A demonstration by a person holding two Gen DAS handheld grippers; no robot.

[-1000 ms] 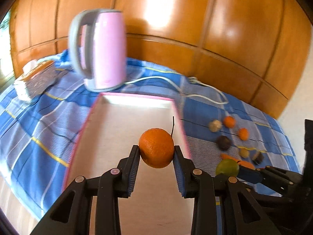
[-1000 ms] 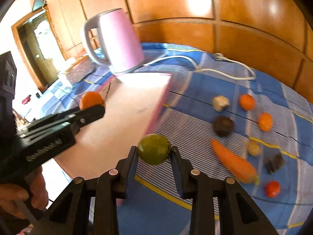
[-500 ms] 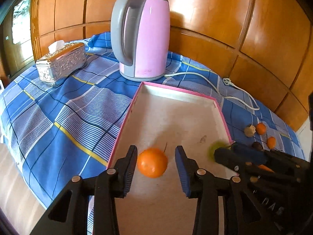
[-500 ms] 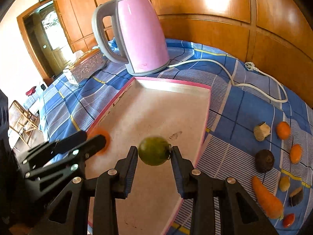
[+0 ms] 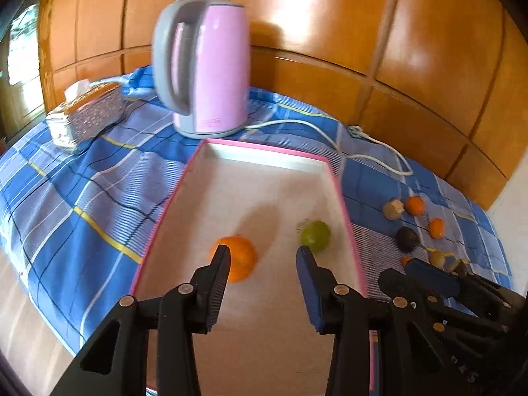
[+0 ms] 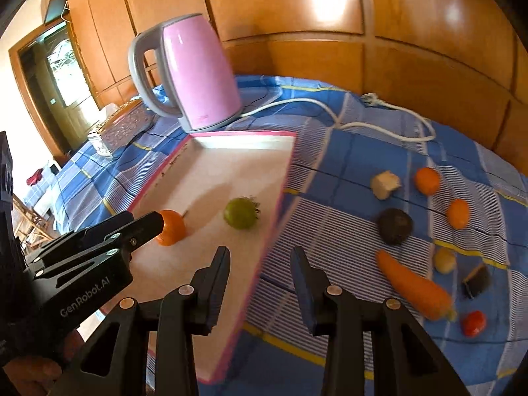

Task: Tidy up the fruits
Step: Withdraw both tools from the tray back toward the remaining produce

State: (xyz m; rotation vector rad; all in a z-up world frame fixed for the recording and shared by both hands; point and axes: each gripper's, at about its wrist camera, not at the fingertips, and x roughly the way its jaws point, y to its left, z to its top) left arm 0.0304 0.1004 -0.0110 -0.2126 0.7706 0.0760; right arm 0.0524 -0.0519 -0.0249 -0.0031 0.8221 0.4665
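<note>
Two fruits | orange [image 5: 239, 257], round | green fruit [image 5: 315, 236], round, stemmed

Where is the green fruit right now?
The green fruit lies loose in the pink-rimmed tray, near its right edge in both views, right of the orange.

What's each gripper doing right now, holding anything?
Left gripper: open, empty; orange lies in the tray.
Right gripper: jaws opening, empty; green fruit lies in the tray.

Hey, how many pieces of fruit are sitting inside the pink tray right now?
2: an orange near the tray's left side, and a green fruit toward its right edge. The tray's near end is hidden.
</note>
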